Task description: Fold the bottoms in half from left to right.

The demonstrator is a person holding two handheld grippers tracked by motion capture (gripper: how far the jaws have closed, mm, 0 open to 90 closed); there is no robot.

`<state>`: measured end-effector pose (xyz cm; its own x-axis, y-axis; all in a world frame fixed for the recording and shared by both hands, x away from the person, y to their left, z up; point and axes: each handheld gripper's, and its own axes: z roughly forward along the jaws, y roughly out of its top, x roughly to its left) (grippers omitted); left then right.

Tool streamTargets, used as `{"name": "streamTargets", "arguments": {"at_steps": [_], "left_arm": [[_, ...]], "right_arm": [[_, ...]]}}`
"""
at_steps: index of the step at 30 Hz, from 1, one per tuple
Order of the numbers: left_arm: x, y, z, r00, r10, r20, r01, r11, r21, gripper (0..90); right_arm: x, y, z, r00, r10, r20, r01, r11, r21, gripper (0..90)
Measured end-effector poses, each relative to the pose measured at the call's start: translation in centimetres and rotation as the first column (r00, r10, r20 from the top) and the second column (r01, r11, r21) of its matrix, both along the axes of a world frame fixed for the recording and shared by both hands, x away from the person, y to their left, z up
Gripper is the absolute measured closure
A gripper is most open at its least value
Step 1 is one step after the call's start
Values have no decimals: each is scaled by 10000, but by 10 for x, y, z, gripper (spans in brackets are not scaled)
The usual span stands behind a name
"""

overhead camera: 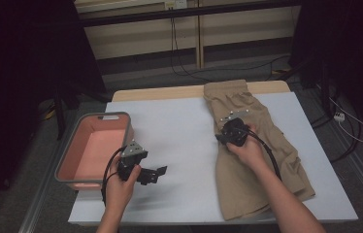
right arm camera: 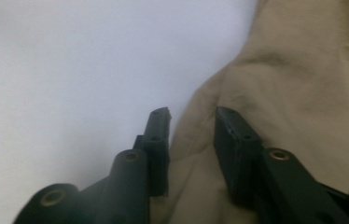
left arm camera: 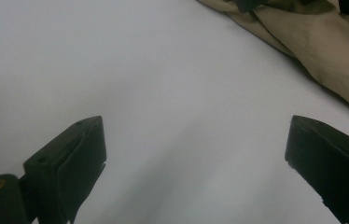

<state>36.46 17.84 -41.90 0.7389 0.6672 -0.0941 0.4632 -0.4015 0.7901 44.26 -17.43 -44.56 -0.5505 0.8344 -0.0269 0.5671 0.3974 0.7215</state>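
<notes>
Right gripper [right arm camera: 191,116] sits on the left edge of the shorts [right arm camera: 303,84], and we see its jaws narrowed around a raised fold of the tan cloth, one jaw against the white table [right arm camera: 70,70], the other on the fabric. From above, the shorts [overhead camera: 257,145] lie lengthwise down the table's right half, waistband at the far end. Our left gripper [left arm camera: 196,144] hovers over bare table with jaws spread wide, just beside the pink bin [overhead camera: 94,145].
</notes>
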Motion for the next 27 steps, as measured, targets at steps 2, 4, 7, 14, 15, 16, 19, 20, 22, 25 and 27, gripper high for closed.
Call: {"name": "streamTargets", "arguments": {"at_steps": [2,4,7,14,15,16,19,20,22,25,27], "left_arm": [[0,0,0,10000,-14,-28,14,10000,34,54],[0,0,0,10000,16,-50,-16,10000,-9,54],[0,0,0,10000,11,-46,-11,10000,20,54],[0,1,0,10000,15,-23,-15,10000,70,54],[0,1,0,10000,19,-24,-19,10000,76,54],[0,1,0,10000,16,-51,-15,10000,62,54],[1,1,0,10000,41,-23,-41,10000,76,54],[1,2,0,10000,48,1,-48,9999,93,54],[1,1,-1,10000,62,-47,-62,10000,45,54],[1,0,-2,10000,35,-75,-34,9999,169,54],[1,0,-3,9999,23,-106,-22,9998,176,54]], "right_arm": [[0,-2,1,10000,-39,-75,41,9995,327,699],[-2,-2,3,9998,151,-99,-145,9985,532,764],[-7,3,6,9981,590,-159,-579,9963,634,821],[-9,8,-1,9996,173,213,-177,9997,195,765],[-8,6,-1,9995,-55,305,49,9998,196,744],[-6,2,-2,9987,-360,348,349,9989,315,684],[-2,-4,-3,9968,-721,331,709,9968,359,602],[-1,-5,-4,9962,-793,353,781,9964,336,580],[0,-6,-5,9942,-1006,370,996,9947,269,533],[2,-3,-10,9967,-808,-44,809,9950,590,476],[3,1,-14,9973,-725,-102,728,9968,320,483]]}}
